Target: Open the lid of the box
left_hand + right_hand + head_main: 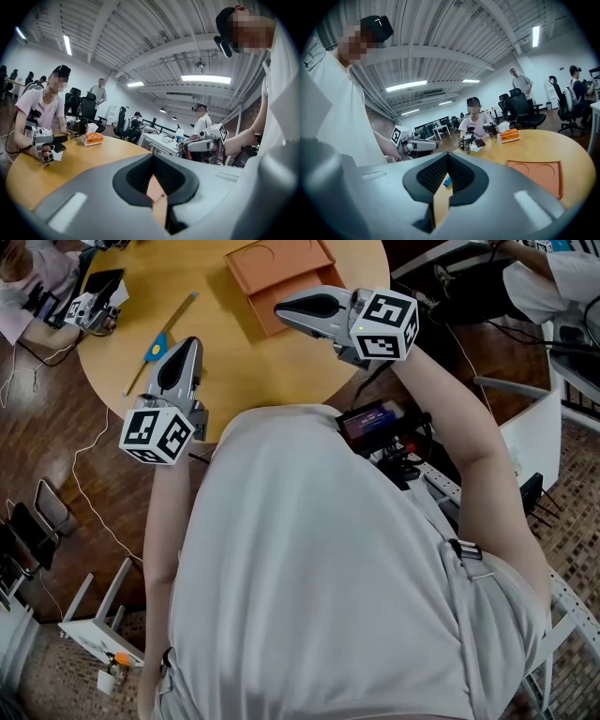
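A flat orange-brown box [281,277] lies on the round wooden table [225,371] with its lid down; two round hollows mark the lid. It also shows low at the right in the right gripper view [534,176]. My right gripper [279,307] hovers over the box's near edge, pointing left, its jaws shut with nothing between them [447,154]. My left gripper [194,341] hangs over the table's near left part, well apart from the box. Its jaws meet at the tips [153,157] and hold nothing.
A blue-handled tool on a yellow stick [157,341] lies left of the box. Across the table a seated person [474,123] holds another gripper [89,307]. An orange tissue pack [509,135] sits near that person. A small screen device [370,423] hangs below my right forearm.
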`<action>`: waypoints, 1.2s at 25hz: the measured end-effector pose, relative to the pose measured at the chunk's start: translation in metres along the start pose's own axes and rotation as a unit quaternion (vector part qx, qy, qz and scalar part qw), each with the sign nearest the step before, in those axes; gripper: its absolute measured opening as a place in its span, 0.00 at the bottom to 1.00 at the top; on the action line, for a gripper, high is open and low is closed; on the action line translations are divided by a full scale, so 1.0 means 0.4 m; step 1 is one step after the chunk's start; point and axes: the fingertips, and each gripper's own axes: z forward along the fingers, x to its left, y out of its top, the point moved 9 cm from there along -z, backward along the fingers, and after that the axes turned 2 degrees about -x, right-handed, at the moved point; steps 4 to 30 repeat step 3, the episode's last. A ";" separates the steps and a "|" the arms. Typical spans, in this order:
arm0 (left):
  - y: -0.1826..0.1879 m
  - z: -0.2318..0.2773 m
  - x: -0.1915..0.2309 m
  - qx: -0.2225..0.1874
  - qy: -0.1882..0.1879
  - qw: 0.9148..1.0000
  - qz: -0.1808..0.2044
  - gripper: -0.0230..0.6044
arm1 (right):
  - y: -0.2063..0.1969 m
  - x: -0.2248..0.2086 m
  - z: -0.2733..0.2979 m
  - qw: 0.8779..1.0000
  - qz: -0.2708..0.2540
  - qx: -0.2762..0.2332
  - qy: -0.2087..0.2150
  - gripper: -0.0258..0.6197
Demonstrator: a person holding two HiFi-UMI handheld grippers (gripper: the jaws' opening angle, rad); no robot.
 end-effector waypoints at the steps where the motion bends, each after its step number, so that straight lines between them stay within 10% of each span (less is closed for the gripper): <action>1: 0.001 0.002 0.005 0.000 0.000 1.000 0.000 0.04 | 0.002 -0.004 0.004 1.000 -0.001 0.000 0.000 0.04; 30: 0.004 0.007 0.015 0.000 -0.001 1.000 0.000 0.04 | 0.007 -0.012 0.014 1.000 -0.001 0.000 0.001 0.04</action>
